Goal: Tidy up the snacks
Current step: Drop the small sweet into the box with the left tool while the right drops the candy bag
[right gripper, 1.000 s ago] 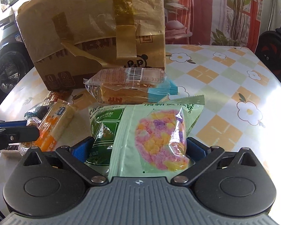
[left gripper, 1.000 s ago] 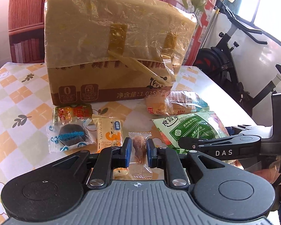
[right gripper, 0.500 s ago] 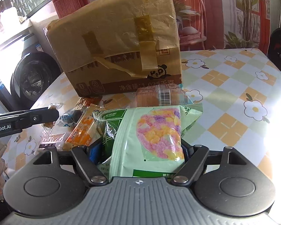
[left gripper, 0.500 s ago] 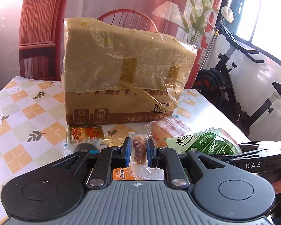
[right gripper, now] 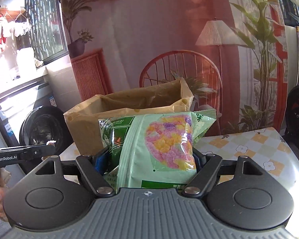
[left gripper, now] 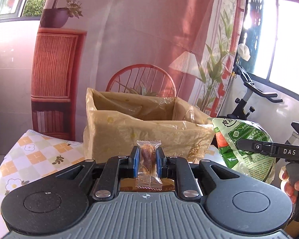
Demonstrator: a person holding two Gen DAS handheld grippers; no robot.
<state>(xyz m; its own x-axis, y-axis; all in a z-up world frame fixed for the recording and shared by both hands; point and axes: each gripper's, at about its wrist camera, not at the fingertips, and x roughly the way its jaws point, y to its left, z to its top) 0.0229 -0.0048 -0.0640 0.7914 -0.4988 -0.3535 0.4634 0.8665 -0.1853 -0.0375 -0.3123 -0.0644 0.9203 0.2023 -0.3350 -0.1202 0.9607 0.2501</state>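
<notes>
My left gripper (left gripper: 147, 151) is shut on a small clear-wrapped brown snack (left gripper: 148, 160), held upright in the air before the cardboard box (left gripper: 149, 133). The box stands on the flowered table (left gripper: 39, 155); its top is open and lined with plastic film. My right gripper (right gripper: 150, 159) is shut on a big green snack bag (right gripper: 159, 135) with a pink and yellow window, also lifted, in front of the box (right gripper: 85, 127). In the left wrist view that green bag (left gripper: 245, 145) hangs at the right, beside the box's corner.
A red chair (left gripper: 141, 75) stands behind the box against a printed backdrop. An exercise bike (left gripper: 255, 95) is off the table's right side, a washing machine (right gripper: 39, 127) off its left. A person's hand (left gripper: 293, 183) holds the right gripper's handle.
Both grippers rose and tilted up with their snacks. The box's open top came into view and the other snacks on the table dropped out of sight. The right jaws narrowed onto the green bag.
</notes>
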